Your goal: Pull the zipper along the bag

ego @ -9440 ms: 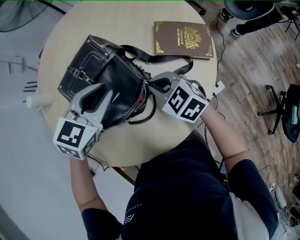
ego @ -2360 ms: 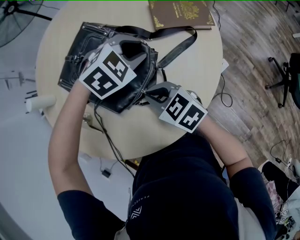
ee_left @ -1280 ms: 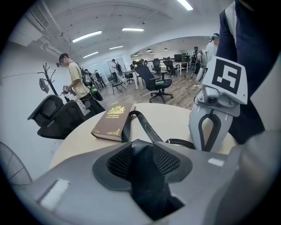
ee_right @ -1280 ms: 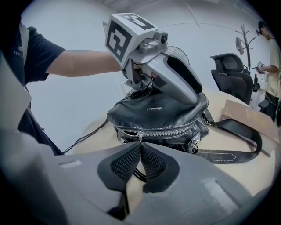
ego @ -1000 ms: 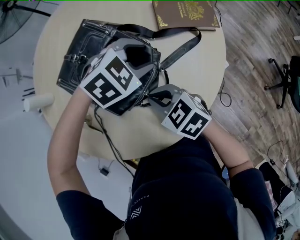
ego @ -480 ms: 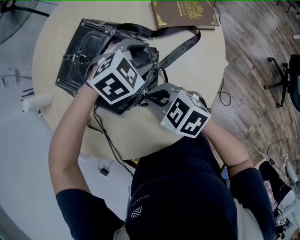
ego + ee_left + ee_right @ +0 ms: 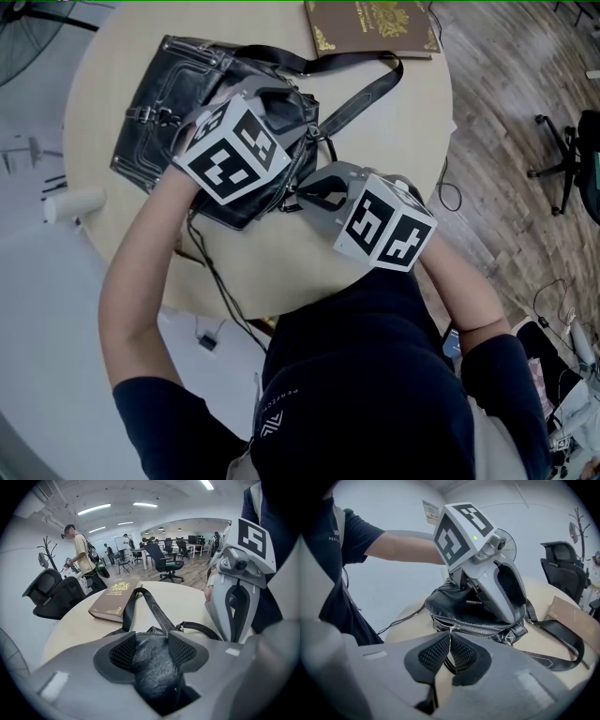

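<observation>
Table: a round table [image 7: 398, 150] with a smooth, pale wood-grain top.
Bag: a black handbag of soft, glossy, creased leather [image 7: 159, 98] lies on the far left part of the table, its buckled front strips toward the left edge.
Bag strap: a flat black leather strap with pale stitching [image 7: 364, 92] loops out from the bag across the tabletop and runs just beside the book.
Book: a brown hardcover book with gold ornament on its cover [image 7: 370, 21] lies flat at the table's far edge, beyond the bag.
Zipper: a silver toothed zipper track [image 7: 485, 630] runs along the bag's upper edge, on the side facing the person.
Zipper pull: a thin metal pull tab [image 7: 449, 633] hangs from the track and leads straight down between the right gripper's pads.
Left gripper: the grey plastic left gripper [image 7: 152, 649] is clamped on a bunched fold of the bag's leather. Its ribbed dark pads [image 7: 123, 652] press into the fold from both sides.
Right gripper: the grey plastic right gripper [image 7: 449, 643] is pinched on the zipper pull. Its jaws have just closed a little further, and their ribbed pads [image 7: 433, 654] meet on the tab at the tips.
Marker cubes: a white cube with black square patterns [image 7: 228, 150] sits on each gripper.
Cable: a thin black cable [image 7: 211, 281] trails off the table's near edge.
</observation>
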`<action>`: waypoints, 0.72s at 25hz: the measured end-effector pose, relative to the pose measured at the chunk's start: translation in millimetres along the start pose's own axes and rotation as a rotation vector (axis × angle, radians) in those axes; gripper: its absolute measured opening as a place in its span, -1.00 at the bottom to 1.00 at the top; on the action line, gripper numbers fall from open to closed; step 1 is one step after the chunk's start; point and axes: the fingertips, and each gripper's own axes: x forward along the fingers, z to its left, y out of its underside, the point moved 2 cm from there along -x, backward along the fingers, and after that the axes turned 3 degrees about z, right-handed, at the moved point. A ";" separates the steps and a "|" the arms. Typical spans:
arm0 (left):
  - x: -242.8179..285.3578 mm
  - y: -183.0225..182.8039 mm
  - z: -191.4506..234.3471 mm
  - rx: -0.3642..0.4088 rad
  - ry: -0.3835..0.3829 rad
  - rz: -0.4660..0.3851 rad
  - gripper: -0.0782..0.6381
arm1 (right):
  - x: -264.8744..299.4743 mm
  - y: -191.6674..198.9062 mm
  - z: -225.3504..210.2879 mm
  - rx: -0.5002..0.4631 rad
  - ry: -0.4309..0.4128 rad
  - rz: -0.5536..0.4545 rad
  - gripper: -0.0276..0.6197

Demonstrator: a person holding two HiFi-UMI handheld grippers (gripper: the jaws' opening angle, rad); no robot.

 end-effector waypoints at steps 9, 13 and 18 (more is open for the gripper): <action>-0.6 -0.9 0.1 -0.011 0.008 -0.001 -0.12 | -5.0 6.0 -15.5 0.095 0.074 -0.014 -0.89; -0.9 -0.6 0.1 -0.008 0.002 -0.001 -0.12 | -3.7 5.7 -21.2 0.106 0.121 -0.008 -0.89; 1.0 -0.3 0.1 0.000 -0.008 0.006 -0.12 | -5.4 4.3 -10.8 0.061 0.076 -0.016 -0.89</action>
